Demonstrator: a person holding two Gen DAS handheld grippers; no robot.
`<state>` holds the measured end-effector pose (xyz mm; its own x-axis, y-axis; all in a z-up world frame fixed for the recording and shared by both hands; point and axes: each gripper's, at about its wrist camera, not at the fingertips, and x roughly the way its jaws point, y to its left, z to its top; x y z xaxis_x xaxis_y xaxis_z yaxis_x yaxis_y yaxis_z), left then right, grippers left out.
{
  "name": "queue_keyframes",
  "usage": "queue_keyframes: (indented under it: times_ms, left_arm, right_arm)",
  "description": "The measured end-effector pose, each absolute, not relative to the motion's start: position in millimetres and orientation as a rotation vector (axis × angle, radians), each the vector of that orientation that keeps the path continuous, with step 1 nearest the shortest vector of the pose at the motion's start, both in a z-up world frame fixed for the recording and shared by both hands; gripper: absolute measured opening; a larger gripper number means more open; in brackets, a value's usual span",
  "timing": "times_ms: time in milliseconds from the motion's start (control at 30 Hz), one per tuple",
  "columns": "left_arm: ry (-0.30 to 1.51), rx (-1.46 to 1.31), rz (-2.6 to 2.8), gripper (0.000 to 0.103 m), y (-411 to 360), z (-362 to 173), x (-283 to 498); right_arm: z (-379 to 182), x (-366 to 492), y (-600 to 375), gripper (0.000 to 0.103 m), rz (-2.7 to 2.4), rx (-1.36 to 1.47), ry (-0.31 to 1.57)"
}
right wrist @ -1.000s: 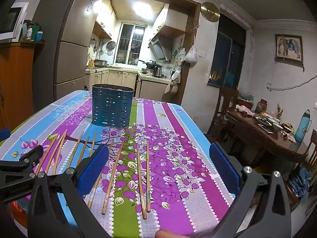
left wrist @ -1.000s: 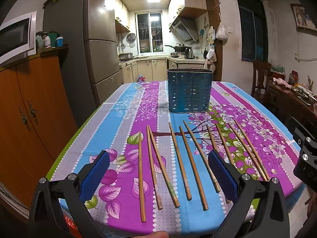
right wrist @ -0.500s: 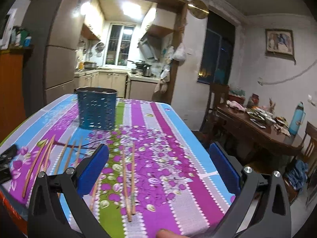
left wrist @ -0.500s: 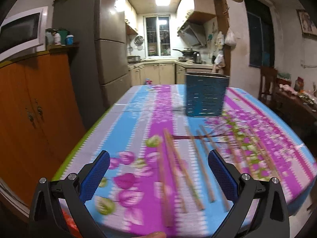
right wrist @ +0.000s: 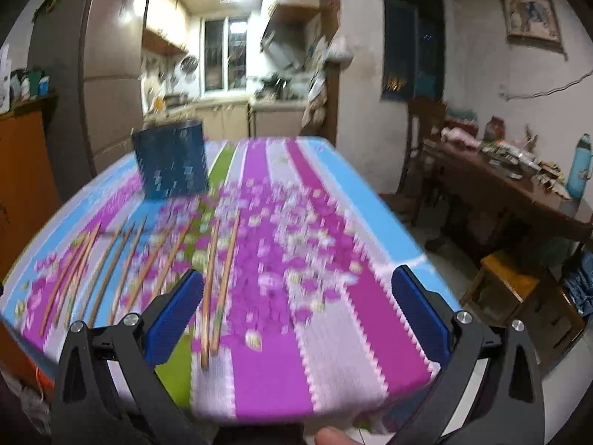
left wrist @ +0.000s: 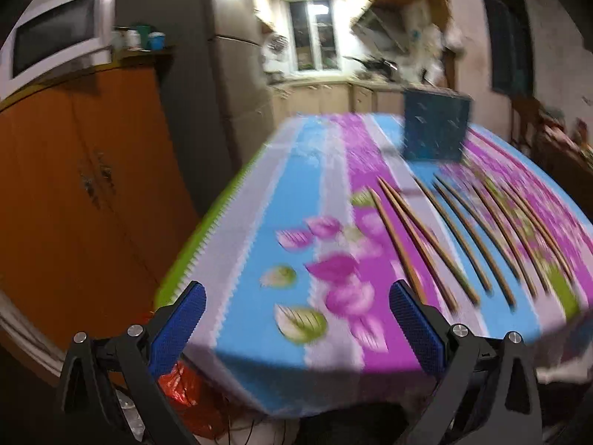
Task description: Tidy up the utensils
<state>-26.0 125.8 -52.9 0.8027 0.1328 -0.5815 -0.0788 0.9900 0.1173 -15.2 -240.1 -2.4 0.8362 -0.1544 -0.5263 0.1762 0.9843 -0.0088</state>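
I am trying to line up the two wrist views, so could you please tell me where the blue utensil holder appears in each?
Left wrist view: the blue utensil holder stands upper right of centre, beyond the chopsticks.
Right wrist view: the holder stands upper left of centre, at the table's far end.
Shared landmark: the bright kitchen window behind it.

One blue utensil holder (right wrist: 170,165), roughly ten blurred wooden chopsticks (right wrist: 218,270), two tools.
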Motion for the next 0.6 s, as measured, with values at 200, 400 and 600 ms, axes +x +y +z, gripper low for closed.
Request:
queue_keyframes:
  times_ms: [200, 400, 600]
  left_arm:
    - [0.674, 0.008, -0.06, 0.075, 107, -72, -41]
    - [0.716, 0.073, -0.175, 0.055, 67, -94, -31]
    - [0.7, 0.108, -0.167, 0.049, 57, -106, -23]
  right_arm:
    - [-24, -29, -235, 0.098, -0.141, 0.028, 0.611]
    - [-41, -35, -241, 0.097, -0.102, 0.086, 0.671]
    - [-48, -36, -222, 0.055, 0.013, 0.004, 0.677]
